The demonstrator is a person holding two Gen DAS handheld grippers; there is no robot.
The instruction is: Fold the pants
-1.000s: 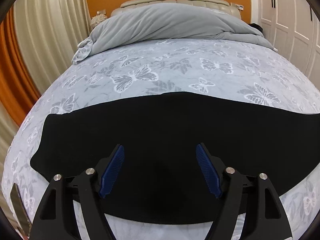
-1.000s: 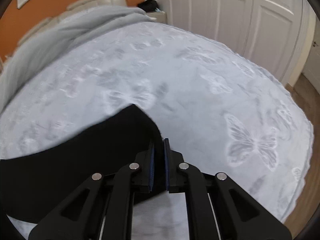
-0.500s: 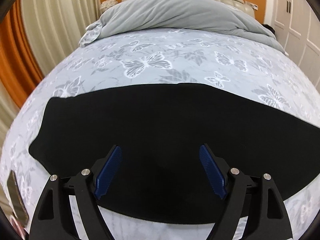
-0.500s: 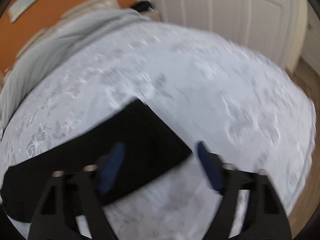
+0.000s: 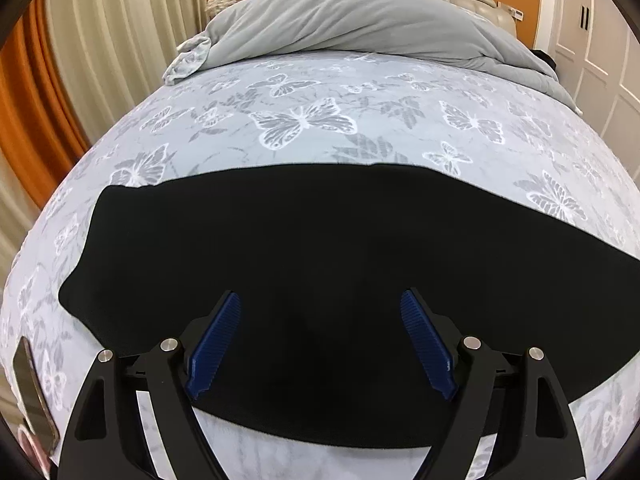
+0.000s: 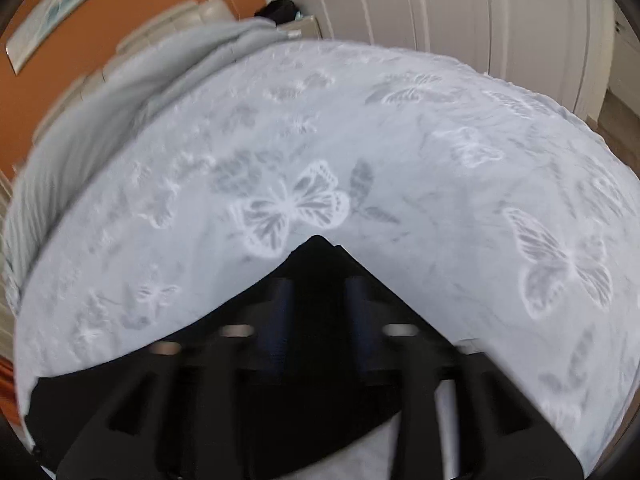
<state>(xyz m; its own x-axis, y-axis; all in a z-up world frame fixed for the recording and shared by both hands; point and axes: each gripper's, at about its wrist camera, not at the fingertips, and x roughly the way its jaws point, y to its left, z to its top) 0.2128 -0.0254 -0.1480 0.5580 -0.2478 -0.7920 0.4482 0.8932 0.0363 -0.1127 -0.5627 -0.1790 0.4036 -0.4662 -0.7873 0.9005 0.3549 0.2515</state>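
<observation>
The black fabric pants [image 5: 340, 260] lie flat across the near part of the bed's butterfly-print grey sheet [image 5: 304, 120]. The left hand-held gripper [image 5: 320, 312] hovers above them, jaws wide, holding nothing. The right hand-held gripper [image 6: 320, 292], blurred, is opening over the pants' corner, gripping nothing.

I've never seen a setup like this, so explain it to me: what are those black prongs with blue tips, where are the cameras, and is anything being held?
These are two hand-held grippers, each with a fisheye camera looking along its fingers. The left gripper stands open above the flat black pants, which lie on the grey butterfly-print bedspread; a rumpled grey duvet lies behind. The right gripper, blurred, is opening over the pants' corner. Neither holds anything.
</observation>
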